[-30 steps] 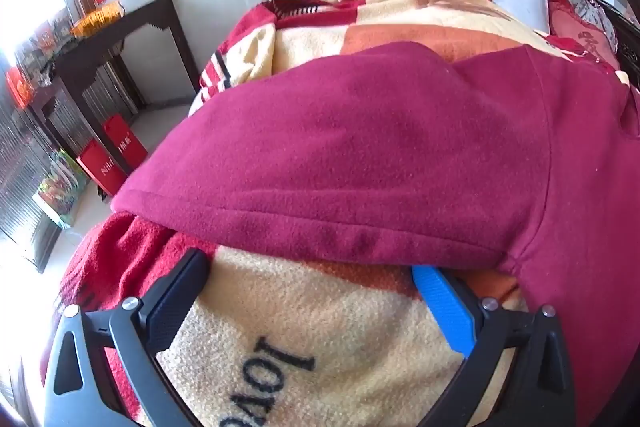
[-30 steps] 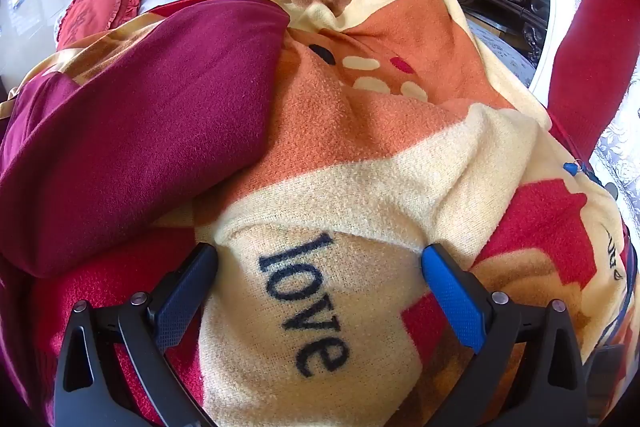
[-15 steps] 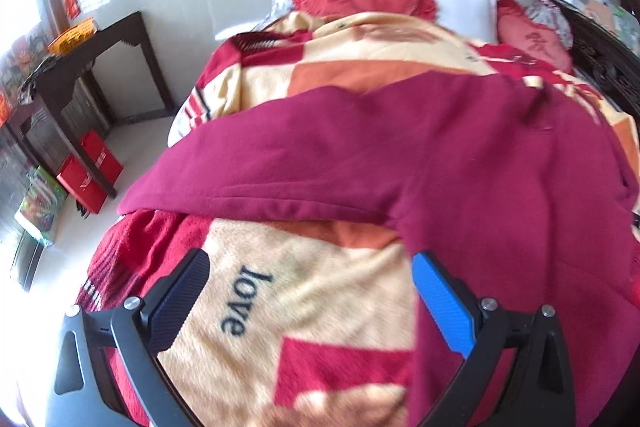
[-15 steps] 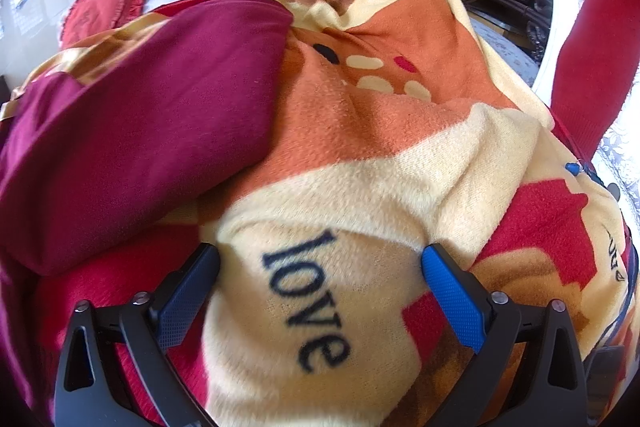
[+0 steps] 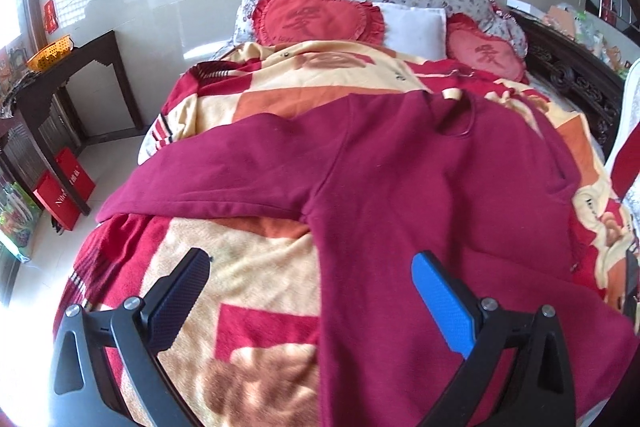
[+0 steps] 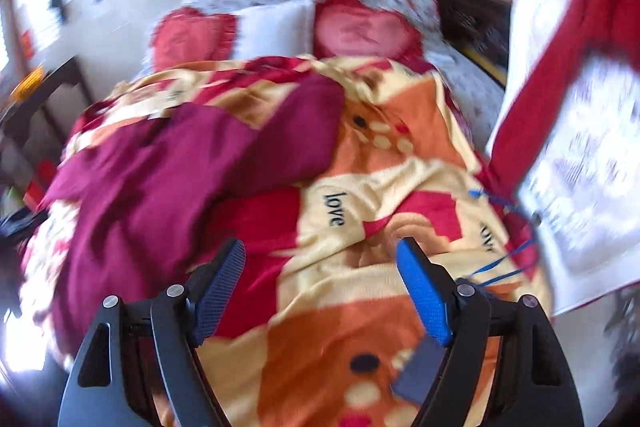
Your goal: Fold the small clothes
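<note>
On the bed (image 5: 576, 83), a maroon top (image 5: 420, 187) lies spread over the patterned blanket (image 5: 248, 291).
Left claw (image 5: 310, 277) hangs above the top's lower edge, jaws wide and empty; right claw (image 6: 320, 267), just been closing, jaws apart, nothing between them, above blanket beside the top (image 6: 160, 163).
</note>
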A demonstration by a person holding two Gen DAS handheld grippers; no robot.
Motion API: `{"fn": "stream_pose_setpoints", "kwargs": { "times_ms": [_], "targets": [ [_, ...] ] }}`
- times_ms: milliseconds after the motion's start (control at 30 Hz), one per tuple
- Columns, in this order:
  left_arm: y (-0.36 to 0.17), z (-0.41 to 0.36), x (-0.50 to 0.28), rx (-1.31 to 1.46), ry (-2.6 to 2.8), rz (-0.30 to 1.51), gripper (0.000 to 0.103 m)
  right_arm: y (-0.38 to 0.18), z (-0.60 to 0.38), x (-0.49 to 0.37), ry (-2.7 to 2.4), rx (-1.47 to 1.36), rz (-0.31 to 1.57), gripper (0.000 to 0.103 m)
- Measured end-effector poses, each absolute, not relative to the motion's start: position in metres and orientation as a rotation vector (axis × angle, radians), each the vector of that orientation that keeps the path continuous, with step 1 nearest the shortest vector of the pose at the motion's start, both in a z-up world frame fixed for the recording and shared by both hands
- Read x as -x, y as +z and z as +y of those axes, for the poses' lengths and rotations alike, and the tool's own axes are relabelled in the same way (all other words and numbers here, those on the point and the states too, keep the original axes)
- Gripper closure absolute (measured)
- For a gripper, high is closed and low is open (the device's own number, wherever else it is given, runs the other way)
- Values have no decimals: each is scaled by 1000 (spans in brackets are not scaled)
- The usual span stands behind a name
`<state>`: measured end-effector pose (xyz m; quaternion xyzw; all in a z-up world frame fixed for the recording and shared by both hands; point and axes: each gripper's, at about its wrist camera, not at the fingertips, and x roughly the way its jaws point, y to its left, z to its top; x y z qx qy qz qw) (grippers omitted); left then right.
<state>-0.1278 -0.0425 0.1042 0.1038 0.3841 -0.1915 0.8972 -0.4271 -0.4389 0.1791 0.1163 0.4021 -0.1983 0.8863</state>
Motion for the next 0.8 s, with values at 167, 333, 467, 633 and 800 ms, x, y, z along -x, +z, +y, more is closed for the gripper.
{"fn": "stream_pose_setpoints", "kwargs": {
  "times_ms": [167,333,467,633,800],
  "targets": [
    [109,-46,135,-206,-411,785,0,237,-403,434,-325,-247,737,42],
    [115,-46,135,-218,-408,780,0,234,-355,381,-212,-264,728,42],
    [119,-43,130,-220,-395,771,0,216,-319,325,-82,-319,757,42],
    [118,-35,120,-206,-379,784,0,184,-274,257,-41,-333,752,42],
    [111,-25,105,-196,-350,803,0,163,-242,216,-68,-274,744,42]
  ]
}}
